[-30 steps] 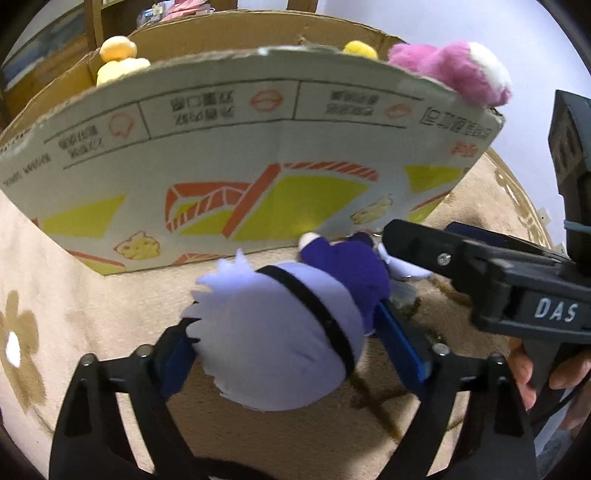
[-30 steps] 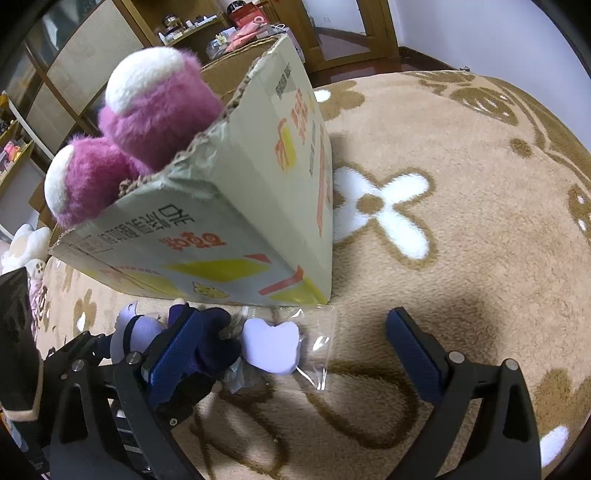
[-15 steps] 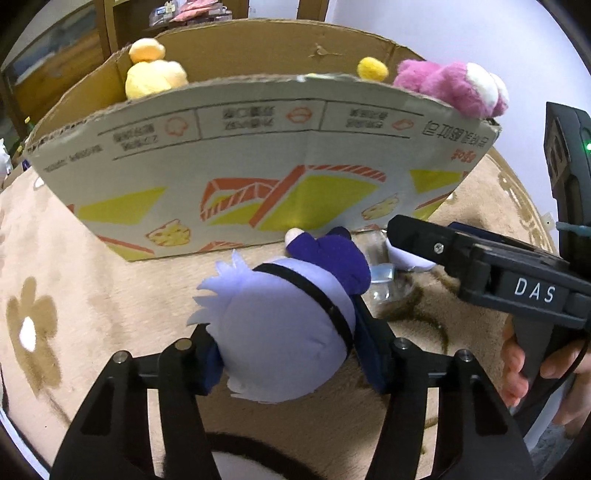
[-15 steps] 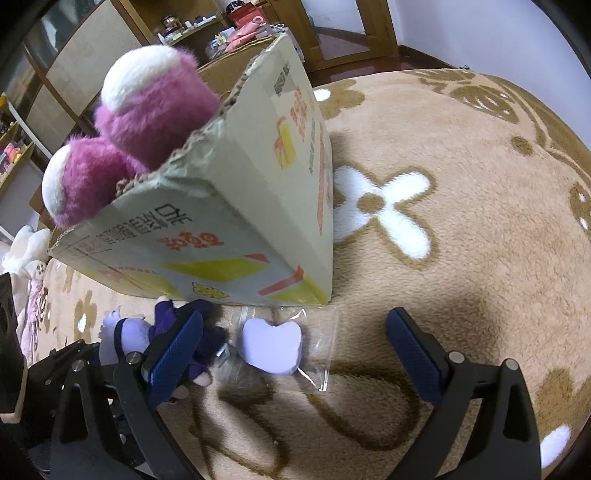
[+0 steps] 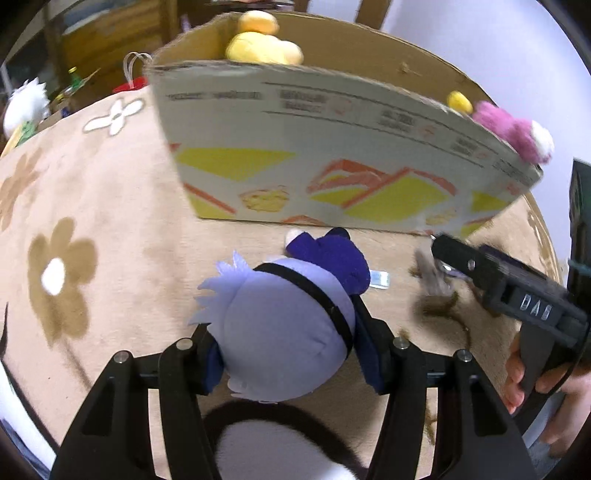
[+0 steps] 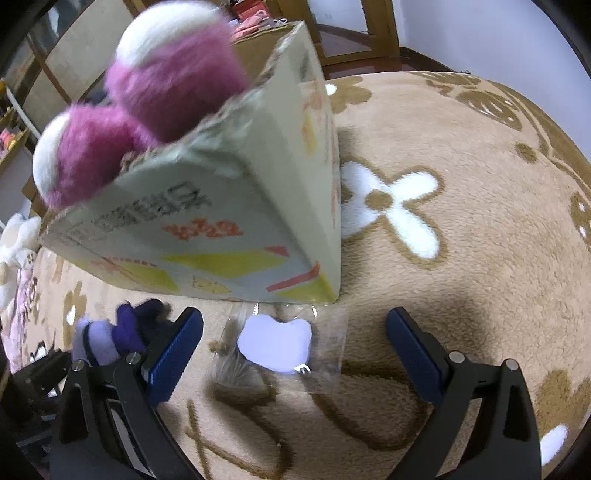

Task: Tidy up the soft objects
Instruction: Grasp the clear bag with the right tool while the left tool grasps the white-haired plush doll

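My left gripper (image 5: 288,360) is shut on a lavender plush doll (image 5: 284,325) with a dark purple body, held just above the rug in front of a cardboard box (image 5: 332,177). The box holds a yellow plush (image 5: 262,48) and a pink plush (image 5: 513,131). The doll also shows in the right wrist view (image 6: 107,334), at the left. My right gripper (image 6: 295,343) is open over a clear bag with a lavender plush piece (image 6: 275,347) lying on the rug by the box corner (image 6: 258,229). The pink plush (image 6: 147,110) sticks out of the box top.
A beige flowered rug (image 5: 74,266) covers the floor. A white plush (image 5: 24,105) and clutter lie at the far left. Wooden furniture (image 6: 347,29) stands behind the box. More plush toys (image 6: 14,251) sit at the left edge in the right wrist view.
My left gripper closed on the lavender doll and pulled it back and left, away from the box. My right gripper stayed open and moved closer to the bagged piece.
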Demonstrator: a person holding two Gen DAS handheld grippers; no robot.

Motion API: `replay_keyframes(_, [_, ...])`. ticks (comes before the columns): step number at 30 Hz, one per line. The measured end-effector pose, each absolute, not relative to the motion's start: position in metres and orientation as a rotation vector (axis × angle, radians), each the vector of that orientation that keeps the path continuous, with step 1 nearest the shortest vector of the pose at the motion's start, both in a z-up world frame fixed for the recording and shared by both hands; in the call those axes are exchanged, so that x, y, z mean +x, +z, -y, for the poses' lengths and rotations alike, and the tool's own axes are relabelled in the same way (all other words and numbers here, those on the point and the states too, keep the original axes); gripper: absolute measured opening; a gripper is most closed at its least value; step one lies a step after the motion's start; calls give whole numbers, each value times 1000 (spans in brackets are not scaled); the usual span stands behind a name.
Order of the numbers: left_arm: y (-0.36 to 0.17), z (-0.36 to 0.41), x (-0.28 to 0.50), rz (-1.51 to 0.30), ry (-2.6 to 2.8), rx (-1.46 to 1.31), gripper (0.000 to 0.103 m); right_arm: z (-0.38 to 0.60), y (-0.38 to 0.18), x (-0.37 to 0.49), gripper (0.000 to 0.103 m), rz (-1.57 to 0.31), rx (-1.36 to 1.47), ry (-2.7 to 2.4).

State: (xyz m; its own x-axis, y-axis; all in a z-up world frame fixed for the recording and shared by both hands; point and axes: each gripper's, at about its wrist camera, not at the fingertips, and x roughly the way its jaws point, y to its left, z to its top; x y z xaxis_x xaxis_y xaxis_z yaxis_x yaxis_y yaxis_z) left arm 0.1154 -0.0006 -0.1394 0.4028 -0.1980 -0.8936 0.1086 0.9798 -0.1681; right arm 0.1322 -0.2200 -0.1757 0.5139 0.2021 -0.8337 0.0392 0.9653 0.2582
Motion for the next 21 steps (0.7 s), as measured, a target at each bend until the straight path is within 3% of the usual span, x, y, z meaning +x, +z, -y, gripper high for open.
replay_keyframes(13, [-129, -16, 109, -1094, -106, -76, 58, 182, -185, 132, 103, -1056, 7, 32])
replay_keyframes(21, [-131, -1, 108, -1073, -88, -56, 58, 173, -178, 115, 80, -1048, 20, 42])
